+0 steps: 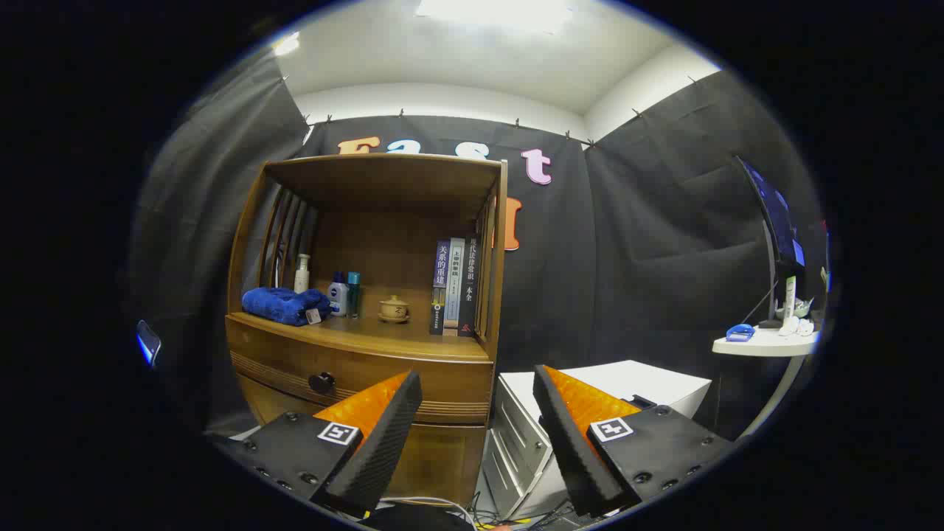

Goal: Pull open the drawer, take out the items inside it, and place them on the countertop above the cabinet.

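Note:
A wooden cabinet (369,295) stands ahead and to the left of my fingers. Its drawer (354,380) is closed, with a dark round knob (321,383) just beyond my left finger's tip. The countertop (413,335) above the drawer carries a folded blue towel (284,304), a white pump bottle (302,273), two small bottles (345,293), a small lidded pot (394,308) and several upright books (456,286). My gripper (478,387) is open with nothing between its orange and black fingers (383,420). It hangs some way in front of the drawer.
A low white drawer unit (590,398) stands right of the cabinet, behind my right finger. Far right is a round white table (767,343) with a monitor (774,221) and small items. Cables (442,505) lie on the floor below.

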`<state>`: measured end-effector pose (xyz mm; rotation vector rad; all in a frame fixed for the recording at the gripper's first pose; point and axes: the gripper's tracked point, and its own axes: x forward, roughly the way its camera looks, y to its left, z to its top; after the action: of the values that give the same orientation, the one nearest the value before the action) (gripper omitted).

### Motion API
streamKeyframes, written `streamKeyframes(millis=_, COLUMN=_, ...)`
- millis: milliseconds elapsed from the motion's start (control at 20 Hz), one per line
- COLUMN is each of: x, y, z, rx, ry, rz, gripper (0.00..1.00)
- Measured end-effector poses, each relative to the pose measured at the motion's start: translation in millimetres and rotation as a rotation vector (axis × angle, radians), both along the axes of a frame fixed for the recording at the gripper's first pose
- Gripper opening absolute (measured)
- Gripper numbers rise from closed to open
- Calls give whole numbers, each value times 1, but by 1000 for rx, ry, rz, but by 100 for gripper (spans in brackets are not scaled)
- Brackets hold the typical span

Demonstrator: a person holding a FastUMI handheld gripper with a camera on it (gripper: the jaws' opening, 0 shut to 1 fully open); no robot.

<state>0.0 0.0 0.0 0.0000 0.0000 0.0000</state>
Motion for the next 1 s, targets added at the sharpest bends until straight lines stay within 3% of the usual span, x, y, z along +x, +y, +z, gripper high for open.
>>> streamKeyframes(millis=1000, x=8, y=-21, z=-4, rx=10, ry=17, rz=-41, gripper=98)
